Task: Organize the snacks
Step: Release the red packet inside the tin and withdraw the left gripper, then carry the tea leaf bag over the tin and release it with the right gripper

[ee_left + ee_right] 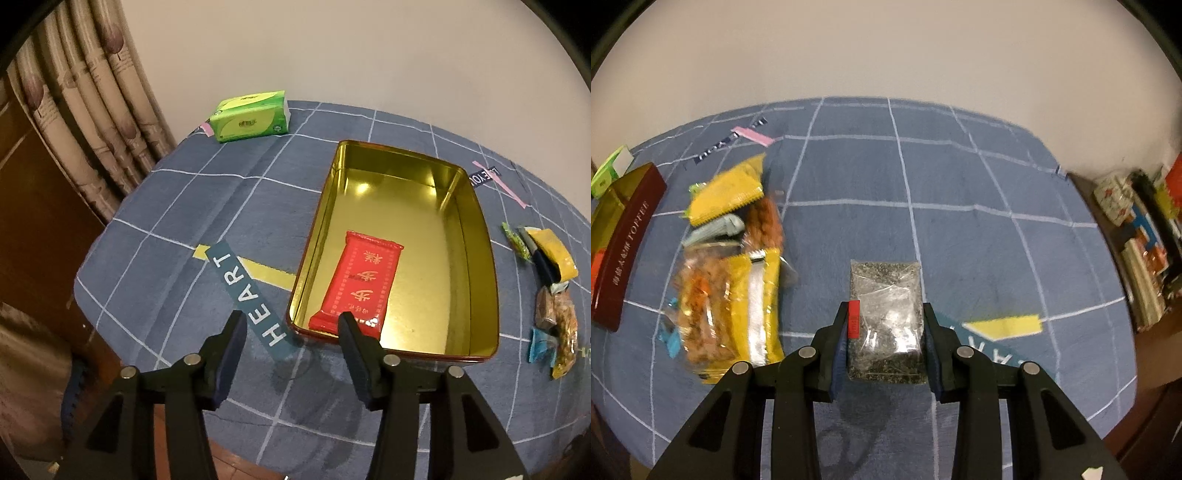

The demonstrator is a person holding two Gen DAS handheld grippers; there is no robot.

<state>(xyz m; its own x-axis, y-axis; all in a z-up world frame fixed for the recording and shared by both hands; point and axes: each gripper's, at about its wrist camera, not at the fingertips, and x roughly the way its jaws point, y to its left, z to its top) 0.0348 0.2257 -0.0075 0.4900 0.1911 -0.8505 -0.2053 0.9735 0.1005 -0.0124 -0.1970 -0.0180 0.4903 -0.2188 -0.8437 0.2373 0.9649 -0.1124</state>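
A red snack packet (356, 282) lies inside the gold tin (476, 236) on the blue checked cloth (207, 206), at the tin's near end. The left gripper (291, 323) hangs over the tin's near corner, jaws apart and empty. The right gripper (886, 321) is clamped on a clear packet of dark bits (886, 314), with the snack pile (735, 266) at its ten o'clock.

Dim indoor light, glare inside the gold tin (476, 236), fisheye-bent edges, slight blur in the right view.
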